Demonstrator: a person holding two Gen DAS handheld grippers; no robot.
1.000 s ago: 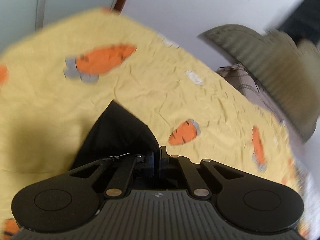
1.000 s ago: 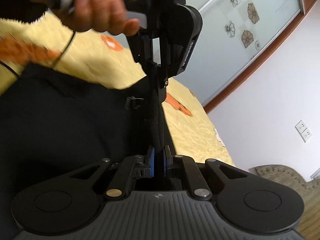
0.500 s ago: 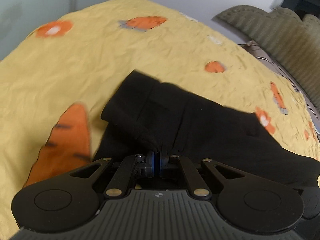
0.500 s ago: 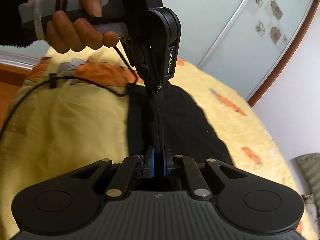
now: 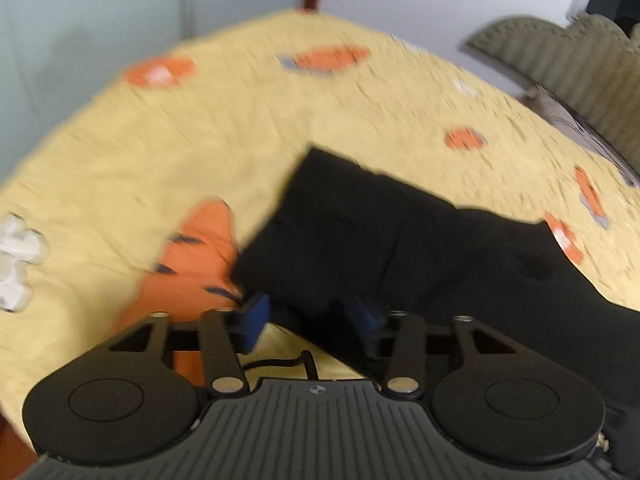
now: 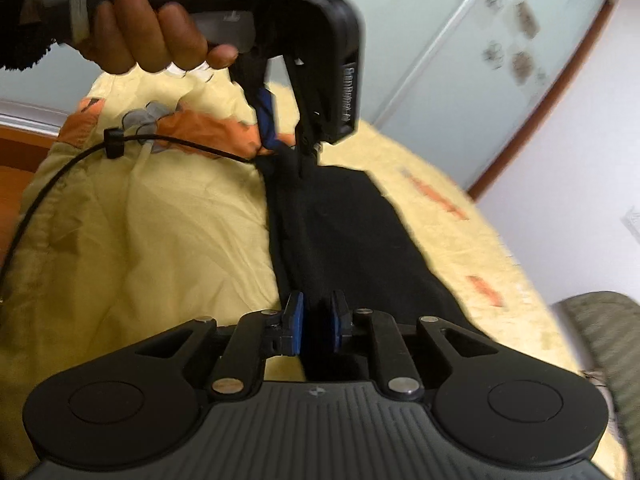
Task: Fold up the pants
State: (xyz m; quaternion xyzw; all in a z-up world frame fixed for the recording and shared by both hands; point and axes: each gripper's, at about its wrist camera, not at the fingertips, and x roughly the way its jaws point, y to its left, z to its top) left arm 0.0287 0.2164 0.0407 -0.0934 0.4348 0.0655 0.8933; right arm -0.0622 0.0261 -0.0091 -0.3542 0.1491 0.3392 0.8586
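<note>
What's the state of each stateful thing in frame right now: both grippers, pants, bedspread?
left gripper: jaws have just been opening, wide apart, pants edge between but not pinched.
right gripper: jaws have just been opening a little, narrow gap, black fabric between the pads; grip unclear.
pants: folded over, lying flat on the bed.
bedspread: spread out, wrinkled.
cable: slack, draped over the bedspread.

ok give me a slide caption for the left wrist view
Left gripper, jaws just opened, releasing folded black pants onto a yellow carrot-print bedspread.
</note>
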